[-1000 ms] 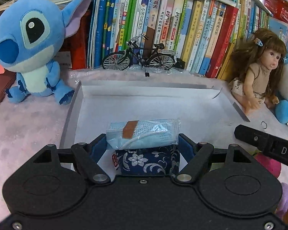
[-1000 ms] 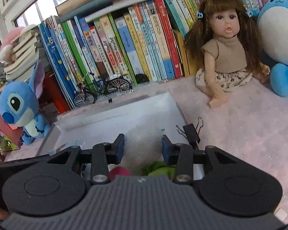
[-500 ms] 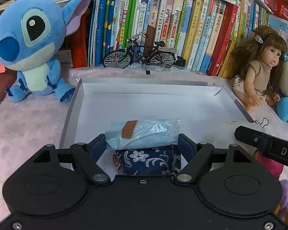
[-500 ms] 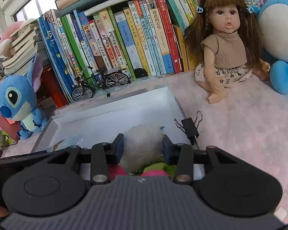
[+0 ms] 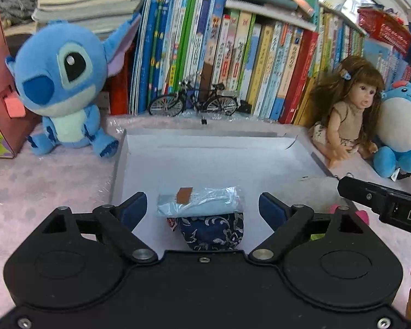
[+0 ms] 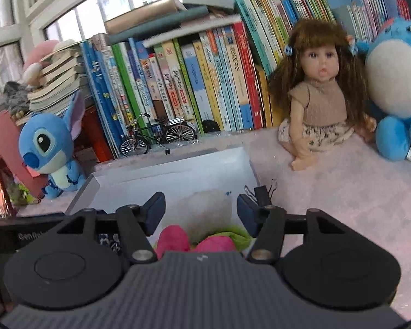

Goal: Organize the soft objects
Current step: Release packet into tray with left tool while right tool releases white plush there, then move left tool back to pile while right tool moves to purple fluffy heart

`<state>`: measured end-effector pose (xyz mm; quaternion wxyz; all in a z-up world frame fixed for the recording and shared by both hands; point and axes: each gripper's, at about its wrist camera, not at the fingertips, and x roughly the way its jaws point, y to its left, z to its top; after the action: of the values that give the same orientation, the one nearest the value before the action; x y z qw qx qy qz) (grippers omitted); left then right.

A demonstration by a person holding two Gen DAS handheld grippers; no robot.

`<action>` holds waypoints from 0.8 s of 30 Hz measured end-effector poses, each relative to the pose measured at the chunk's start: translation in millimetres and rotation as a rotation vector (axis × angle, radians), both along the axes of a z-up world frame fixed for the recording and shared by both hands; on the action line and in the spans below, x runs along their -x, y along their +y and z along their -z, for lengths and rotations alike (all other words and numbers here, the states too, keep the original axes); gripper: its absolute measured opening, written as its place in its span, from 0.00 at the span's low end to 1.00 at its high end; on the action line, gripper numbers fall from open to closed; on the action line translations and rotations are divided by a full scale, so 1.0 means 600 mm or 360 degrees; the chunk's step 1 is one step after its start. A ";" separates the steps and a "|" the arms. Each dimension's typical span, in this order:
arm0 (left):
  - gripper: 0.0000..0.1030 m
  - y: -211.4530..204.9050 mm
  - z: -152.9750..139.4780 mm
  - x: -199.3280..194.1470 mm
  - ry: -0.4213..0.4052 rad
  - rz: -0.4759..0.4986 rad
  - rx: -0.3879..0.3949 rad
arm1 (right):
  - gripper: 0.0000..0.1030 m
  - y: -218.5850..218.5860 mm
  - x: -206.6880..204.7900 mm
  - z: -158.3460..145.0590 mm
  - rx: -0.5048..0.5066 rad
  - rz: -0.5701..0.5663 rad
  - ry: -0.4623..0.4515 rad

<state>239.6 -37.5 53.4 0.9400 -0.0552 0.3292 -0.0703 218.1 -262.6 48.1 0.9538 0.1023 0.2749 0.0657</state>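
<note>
A shallow white box (image 5: 205, 142) lies on the pink cloth. At its near edge a light blue packet in clear wrap (image 5: 200, 205) rests on a dark blue floral pouch (image 5: 213, 230). My left gripper (image 5: 202, 211) straddles them, its jaws opening, with both pads clear of the packet. In the right wrist view a white fluffy ball (image 6: 208, 211) sits in the box (image 6: 172, 175) above a pink and green plush (image 6: 175, 240). My right gripper (image 6: 201, 211) is around the ball, its jaws opening, with its pads off the fluff.
A blue plush (image 5: 63, 87) sits left of the box, a doll (image 5: 350, 112) and a round blue plush (image 5: 400, 126) right of it. Behind stand books and a model bicycle (image 5: 194, 101). A black binder clip (image 6: 263, 192) lies by the box's right rim.
Both pairs of jaws have spread wide. The left let go of the light blue packet, the right of the white ball. Both views have drawn back and risen a little.
</note>
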 end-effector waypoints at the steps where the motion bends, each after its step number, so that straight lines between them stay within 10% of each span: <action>1: 0.86 0.001 -0.004 0.007 -0.0005 0.0006 0.0004 | 0.72 0.001 0.006 -0.003 0.0021 -0.0008 -0.0012; 24: 0.88 0.011 -0.014 0.170 -0.0131 0.0108 -0.0020 | 0.86 -0.006 0.146 -0.025 0.0240 -0.0144 -0.0227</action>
<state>137.3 -31.1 61.9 0.9502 -0.0352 0.2924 -0.1023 130.7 -265.9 62.9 0.9720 0.0127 0.2147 0.0948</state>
